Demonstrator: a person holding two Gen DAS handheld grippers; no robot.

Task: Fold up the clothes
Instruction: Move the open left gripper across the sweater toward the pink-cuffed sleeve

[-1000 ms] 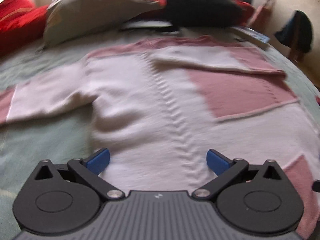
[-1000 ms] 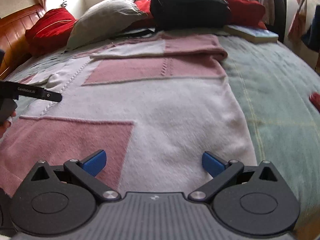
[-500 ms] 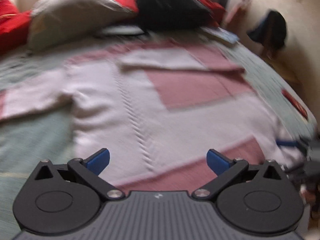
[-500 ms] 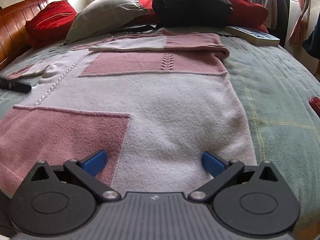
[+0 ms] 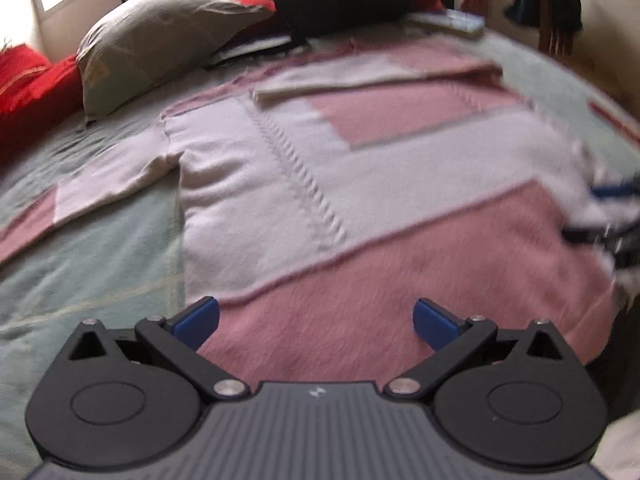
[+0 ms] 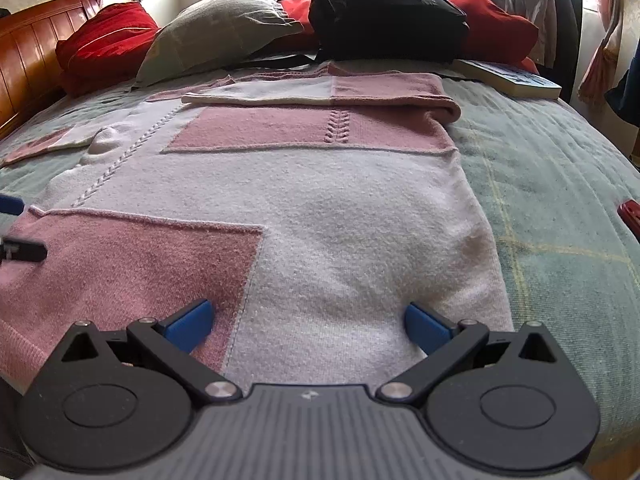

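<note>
Since the earlier frames, the left gripper [image 5: 316, 318] has been swung rightward along the hem, so that the lower pink patch of the sweater [image 5: 360, 200] is now framed between its widely parted blue fingers. Nothing is held by it. The right gripper [image 6: 308, 322] is likewise kept wide and empty over the hem. The sweater is spread flat on the bed [image 6: 560, 184], one sleeve folded across the chest, below the pillow [image 6: 224, 24] and backpack [image 6: 384, 12].

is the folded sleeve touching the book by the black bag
Apart. The right wrist view shows a strip of green bedspread between the folded sleeve and the book.
</note>
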